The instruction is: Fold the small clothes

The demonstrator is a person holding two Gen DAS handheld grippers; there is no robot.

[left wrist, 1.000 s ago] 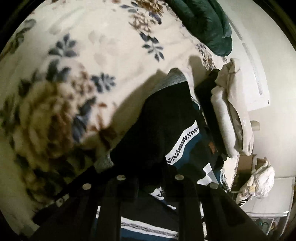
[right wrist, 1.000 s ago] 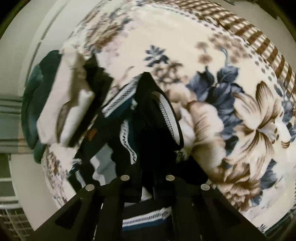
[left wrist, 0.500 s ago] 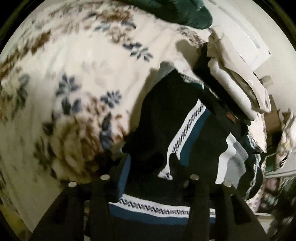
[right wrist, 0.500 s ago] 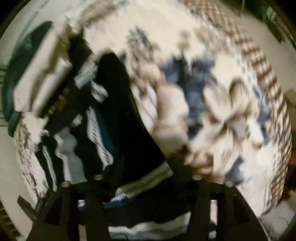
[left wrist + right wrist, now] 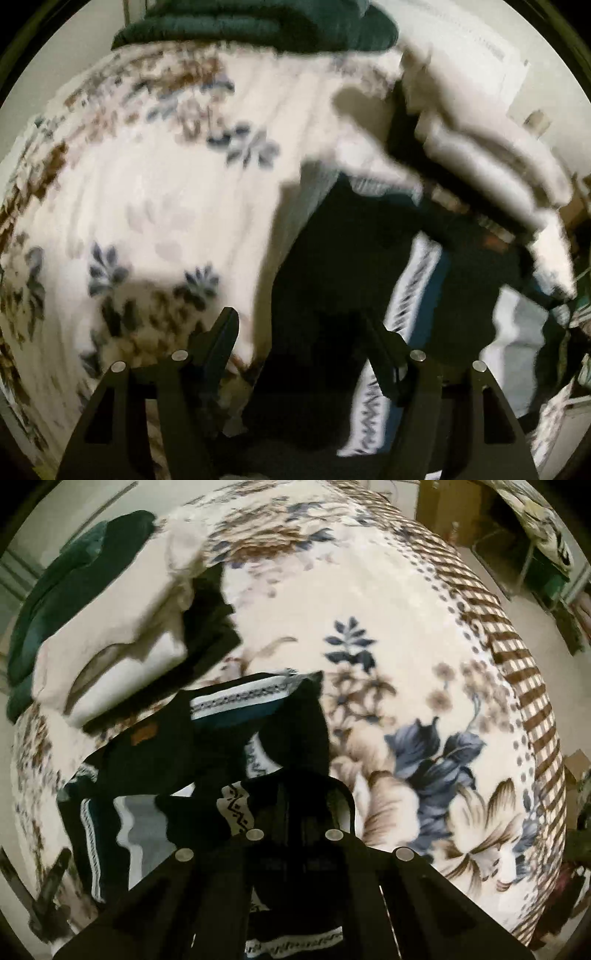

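A big flowery blanket (image 5: pixel 388 602) covers the bed. At its far side a dark green blanket (image 5: pixel 258 22) lies by a stack of folded pale clothes (image 5: pixel 110 657), so some folding looks done. The dark sweater with white and blue stripes (image 5: pixel 236 705) lies rumpled on the bed and is not folded yet. The left gripper (image 5: pixel 299 328) is wide open, holding nothing, just above the sweater's edge. The right gripper (image 5: pixel 295 812) looks pinched on a dark bit of sweater
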